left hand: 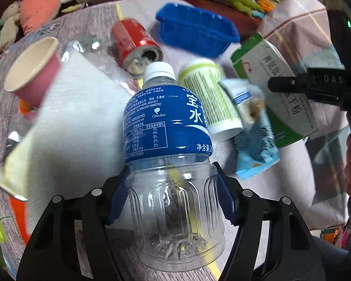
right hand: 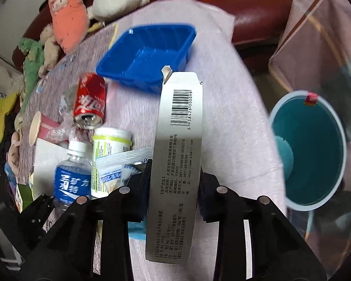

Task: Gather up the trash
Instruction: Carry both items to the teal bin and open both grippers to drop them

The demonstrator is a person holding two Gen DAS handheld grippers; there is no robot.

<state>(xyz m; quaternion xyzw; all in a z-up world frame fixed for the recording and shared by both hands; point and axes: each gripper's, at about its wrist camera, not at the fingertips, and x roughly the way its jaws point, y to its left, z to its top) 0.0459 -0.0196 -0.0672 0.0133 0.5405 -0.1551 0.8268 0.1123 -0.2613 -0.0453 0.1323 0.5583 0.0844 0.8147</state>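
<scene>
My left gripper (left hand: 172, 187) was closed on the lower clear body of a plastic bottle (left hand: 168, 145), its blue pads pressed against both sides; the bottle had a blue label and a white cap and pointed away from the camera. My right gripper (right hand: 174, 187) was clamped on a flattened white carton (right hand: 177, 154), which stood lengthwise between the fingers with its barcode end farthest from me.

On the table (right hand: 234, 128), covered in a pale pink cloth, the remaining litter lay in a loose cluster. A red soda can (left hand: 135, 46) lay on its side with its opened top facing the left camera. Beyond it sat a blue plastic tray (right hand: 149, 53), open side up. A pink paper cup (left hand: 32, 70) lay tipped over at the left, next to a white paper napkin (left hand: 77, 117) and some crumpled clear wrap (left hand: 93, 53). A small white jar with a green label (left hand: 208, 96) lay just beside the bottle, touching a pale blue snack wrapper (left hand: 255, 140).

A teal bin (right hand: 313, 149) appeared at the right of the right wrist view, beside the table edge, with its mouth open toward the camera. Stuffed toys (right hand: 67, 21) lined the far side of the table.
</scene>
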